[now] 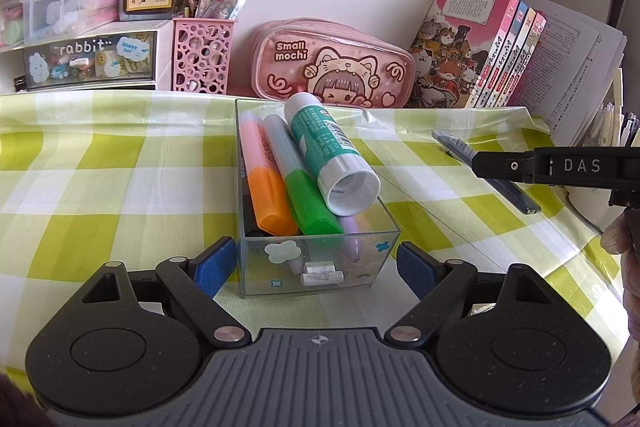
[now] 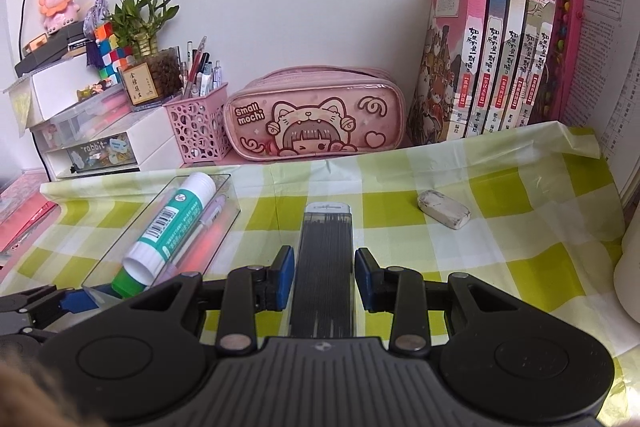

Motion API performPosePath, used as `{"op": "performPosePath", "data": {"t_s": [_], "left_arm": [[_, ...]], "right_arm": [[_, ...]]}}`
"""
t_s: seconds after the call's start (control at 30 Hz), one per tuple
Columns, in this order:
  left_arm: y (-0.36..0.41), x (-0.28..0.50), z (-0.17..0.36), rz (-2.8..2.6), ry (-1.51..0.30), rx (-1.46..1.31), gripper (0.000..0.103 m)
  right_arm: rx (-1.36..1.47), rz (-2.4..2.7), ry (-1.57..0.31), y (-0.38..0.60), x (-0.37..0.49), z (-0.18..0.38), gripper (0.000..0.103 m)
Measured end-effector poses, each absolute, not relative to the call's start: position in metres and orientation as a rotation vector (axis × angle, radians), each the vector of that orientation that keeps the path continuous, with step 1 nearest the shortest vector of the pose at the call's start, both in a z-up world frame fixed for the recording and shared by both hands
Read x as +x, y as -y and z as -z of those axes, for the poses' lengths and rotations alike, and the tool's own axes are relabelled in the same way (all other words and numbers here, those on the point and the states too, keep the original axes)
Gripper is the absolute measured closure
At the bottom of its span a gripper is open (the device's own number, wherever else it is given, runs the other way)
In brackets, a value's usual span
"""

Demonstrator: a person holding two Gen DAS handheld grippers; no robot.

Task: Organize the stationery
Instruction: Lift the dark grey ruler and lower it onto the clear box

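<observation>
1. The checked tablecloth [image 1: 100,167] is thin plastic and lies creased along its far edge. If I drag either tool across it, I expect it to ruck up and shift whatever stands on it.

2. The clear plastic box [image 1: 320,267] stands in the middle of the cloth. My left gripper [image 1: 316,267] straddles its near end, and the blue pads [image 1: 216,263] look pressed against both side walls. If I squeeze harder, the thin walls could bow. If I loosen, the box could slide when something is dropped in.

3. The glue stick [image 1: 332,147] lies on top of the orange highlighter [image 1: 268,187] and the green highlighter [image 1: 308,203]. Its ends overhang the rim at the far end and the right wall. A knock from an incoming item would likely roll it out.

4. My right gripper [image 2: 325,279] pinches the refill case [image 2: 326,267] by its long sides, and most of the case juts forward over the cloth, to the right of the box. The hard, smooth sides could slip or swivel between the pads if I tilt it. The box has little free room, so the case may end up perched on the pile.

5. The eraser [image 2: 443,214] lies loose further right and could easily be forgotten.
</observation>
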State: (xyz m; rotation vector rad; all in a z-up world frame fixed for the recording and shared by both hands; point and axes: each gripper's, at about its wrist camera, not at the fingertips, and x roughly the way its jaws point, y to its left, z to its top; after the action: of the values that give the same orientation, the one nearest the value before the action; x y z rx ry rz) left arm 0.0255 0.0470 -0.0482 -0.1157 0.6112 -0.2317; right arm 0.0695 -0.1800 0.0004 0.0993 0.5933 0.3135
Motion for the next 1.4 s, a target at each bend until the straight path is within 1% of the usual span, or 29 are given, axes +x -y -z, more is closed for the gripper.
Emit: {"op": "performPosePath", "data": {"t_s": [0.47,0.73,1.0,1.23,1.33,1.4], "left_arm": [[-0.047,0.025,0.048,0.232,-0.611,-0.116,0.019],[-0.048,0.026,0.049,0.232,-0.612,-0.113,0.019],[-0.05,0.026,0.049,0.235,-0.611,-0.117,0.019],[-0.05,0.026,0.049,0.238,-0.609,-0.122,0.019],[-0.05,0.026,0.049,0.238,-0.609,-0.122,0.019],[-0.05,0.026,0.049,0.238,-0.609,-0.122,0.019]], "right_arm": [[0.13,-0.423,-0.554,0.151,0.071,-0.027,0.04],[-0.002,-0.503,-0.543,0.121,0.074,-0.039,0.04],[-0.124,-0.568,-0.576,0.081,0.091,-0.046,0.04],[-0.175,-0.535,-0.631,0.059,0.105,-0.042,0.04],[-0.164,-0.547,-0.632,0.057,0.104,-0.043,0.04],[-0.1,-0.607,-0.63,0.062,0.102,-0.047,0.04]]}}
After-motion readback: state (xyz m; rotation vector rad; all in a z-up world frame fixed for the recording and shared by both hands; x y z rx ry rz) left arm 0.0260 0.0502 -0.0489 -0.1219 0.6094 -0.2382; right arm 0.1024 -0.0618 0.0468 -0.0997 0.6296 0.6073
